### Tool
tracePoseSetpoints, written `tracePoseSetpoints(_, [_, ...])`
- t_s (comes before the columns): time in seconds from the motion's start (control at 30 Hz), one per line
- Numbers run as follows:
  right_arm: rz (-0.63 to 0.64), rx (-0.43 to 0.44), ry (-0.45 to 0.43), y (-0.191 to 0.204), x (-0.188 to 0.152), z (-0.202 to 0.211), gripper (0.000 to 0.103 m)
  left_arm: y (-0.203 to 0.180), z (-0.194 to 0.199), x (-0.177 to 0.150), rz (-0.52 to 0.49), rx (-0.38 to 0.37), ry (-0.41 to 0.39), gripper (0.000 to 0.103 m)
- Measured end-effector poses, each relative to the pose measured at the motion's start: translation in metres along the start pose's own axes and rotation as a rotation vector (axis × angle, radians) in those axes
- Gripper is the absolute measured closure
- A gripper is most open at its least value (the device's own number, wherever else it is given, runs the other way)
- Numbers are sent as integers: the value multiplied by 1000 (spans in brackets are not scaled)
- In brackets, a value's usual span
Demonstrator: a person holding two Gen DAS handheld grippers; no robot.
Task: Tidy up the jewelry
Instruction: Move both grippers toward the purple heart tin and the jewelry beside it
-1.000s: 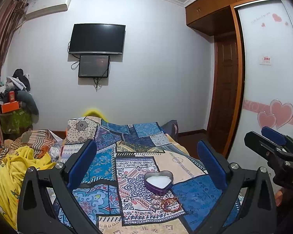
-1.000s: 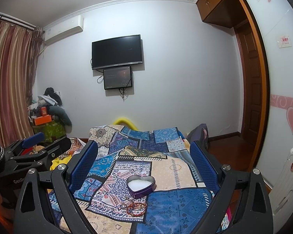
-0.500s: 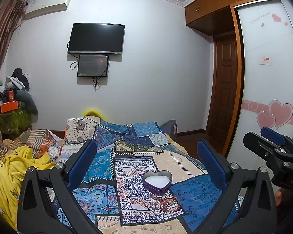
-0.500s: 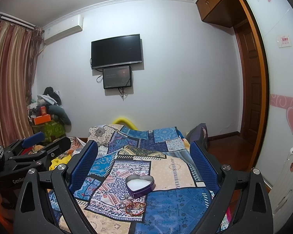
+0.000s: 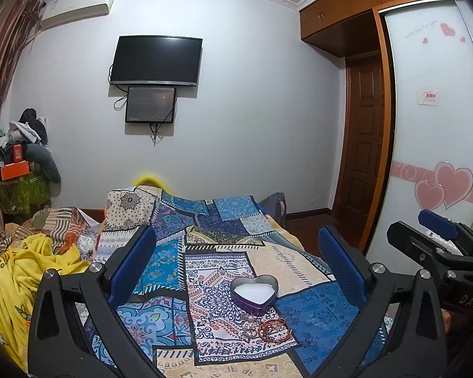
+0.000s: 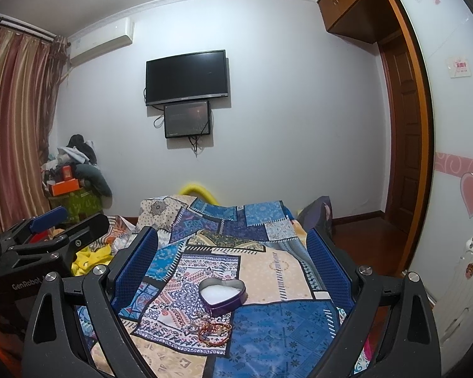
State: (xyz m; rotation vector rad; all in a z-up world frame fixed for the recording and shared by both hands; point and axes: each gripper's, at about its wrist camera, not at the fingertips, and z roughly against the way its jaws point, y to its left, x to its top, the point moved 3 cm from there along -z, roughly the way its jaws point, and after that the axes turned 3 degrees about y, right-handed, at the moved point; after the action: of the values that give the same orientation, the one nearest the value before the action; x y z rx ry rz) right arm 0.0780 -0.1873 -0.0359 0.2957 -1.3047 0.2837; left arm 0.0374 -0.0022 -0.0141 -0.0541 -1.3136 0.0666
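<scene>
An open purple heart-shaped tin [image 5: 254, 294] with a white lining sits on the patchwork bedspread [image 5: 312, 312]; it also shows in the right wrist view [image 6: 222, 293]. A small pile of red and beaded bracelets [image 5: 268, 330] lies just in front of the tin, also seen in the right wrist view [image 6: 212, 330]. My left gripper [image 5: 236, 271] is open and empty, held above the bed short of the tin. My right gripper [image 6: 231, 267] is open and empty, likewise above the bed. Each gripper appears at the edge of the other's view.
A yellow blanket [image 5: 22, 280] and striped bedding are heaped at the bed's left. A cluttered stand with clothes and an orange box [image 5: 14, 170] stands by the curtain. A wardrobe with heart stickers [image 5: 444, 186] and a wooden door [image 5: 362, 145] are on the right.
Both views shift only slightly; the grippers stay open and the tin and bracelets have not moved.
</scene>
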Motion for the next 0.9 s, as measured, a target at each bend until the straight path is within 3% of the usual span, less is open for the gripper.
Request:
tracePoseSetpoints(0.13, [-1, -24, 8, -2, -1, -1, 2, 4, -6, -3, 10, -3, 17, 0])
tracePoseSetpoints(0.4, [-9, -61, 107, -12, -14, -20, 1, 19, -33, -17, 47, 3, 97, 0])
tracePoseSetpoints(0.7, [10, -103, 299, -26, -48, -53, 1, 34, -83, -50, 82, -49, 300, 1])
tracePoseSetpoints(0.9, [-8, -105, 434, -39, -76, -75, 1, 28, -114, -83, -3, -42, 417, 3])
